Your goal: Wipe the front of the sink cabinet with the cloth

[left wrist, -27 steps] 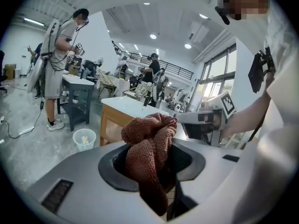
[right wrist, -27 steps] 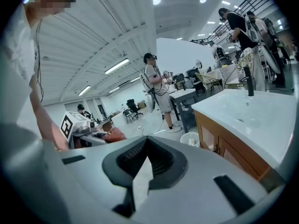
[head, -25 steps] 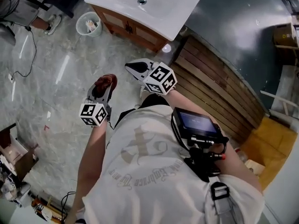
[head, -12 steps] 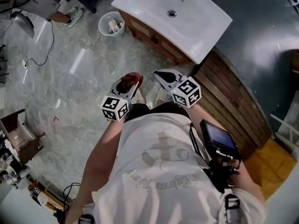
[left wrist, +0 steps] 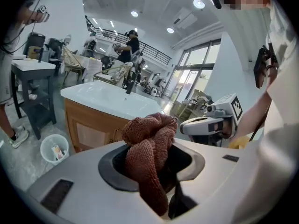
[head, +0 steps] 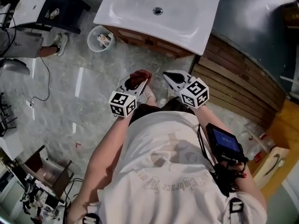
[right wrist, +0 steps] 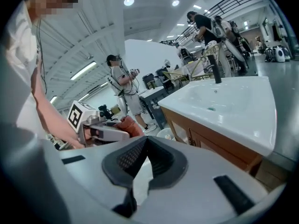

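Left gripper view: my left gripper (left wrist: 152, 161) clenches the brown cloth (left wrist: 148, 139), sink cabinet (left wrist: 91, 127) at centre left; right gripper (right wrist: 145, 143) pinched closed.

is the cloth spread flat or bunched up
Bunched up: the cloth is a crumpled wad gripped in the left tool, with its folds piled above the tool.

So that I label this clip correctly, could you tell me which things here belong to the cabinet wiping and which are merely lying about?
For the job:
cloth, gripped in the left tool
sink cabinet, with its wooden front

Lying about:
waste bin
wooden slats
dark side table
cardboard box
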`<state>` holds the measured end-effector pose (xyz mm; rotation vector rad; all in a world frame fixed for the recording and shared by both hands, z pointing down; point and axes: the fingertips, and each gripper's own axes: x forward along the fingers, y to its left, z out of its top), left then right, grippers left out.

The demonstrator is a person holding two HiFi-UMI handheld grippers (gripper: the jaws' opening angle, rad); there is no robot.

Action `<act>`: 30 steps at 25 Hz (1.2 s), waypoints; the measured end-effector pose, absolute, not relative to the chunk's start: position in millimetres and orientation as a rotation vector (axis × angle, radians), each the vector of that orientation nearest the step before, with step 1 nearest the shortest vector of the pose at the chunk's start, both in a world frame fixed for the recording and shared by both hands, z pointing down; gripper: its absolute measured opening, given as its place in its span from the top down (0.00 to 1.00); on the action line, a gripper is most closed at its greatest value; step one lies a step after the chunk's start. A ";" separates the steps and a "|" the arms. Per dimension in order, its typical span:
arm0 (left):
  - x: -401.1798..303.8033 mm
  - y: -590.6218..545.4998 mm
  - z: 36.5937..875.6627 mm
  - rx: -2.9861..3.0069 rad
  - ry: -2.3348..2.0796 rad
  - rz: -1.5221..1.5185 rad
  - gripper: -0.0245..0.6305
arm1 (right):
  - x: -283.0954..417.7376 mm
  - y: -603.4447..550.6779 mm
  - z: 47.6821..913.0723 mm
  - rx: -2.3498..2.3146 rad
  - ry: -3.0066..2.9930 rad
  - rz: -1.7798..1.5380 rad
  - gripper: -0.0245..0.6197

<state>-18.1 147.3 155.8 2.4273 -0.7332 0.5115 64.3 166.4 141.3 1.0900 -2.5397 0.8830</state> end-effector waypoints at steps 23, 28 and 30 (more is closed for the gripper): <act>15.6 97.6 259.2 2.377 -0.739 0.548 0.72 | 94.9 162.9 219.8 1.118 -2.443 0.974 0.94; 20.8 98.6 280.0 2.343 -0.801 0.527 0.72 | 103.4 162.3 232.9 1.105 -2.458 0.997 0.94; 23.3 95.2 287.5 2.335 -0.823 0.511 0.72 | 103.6 161.3 240.6 1.089 -2.464 1.005 0.94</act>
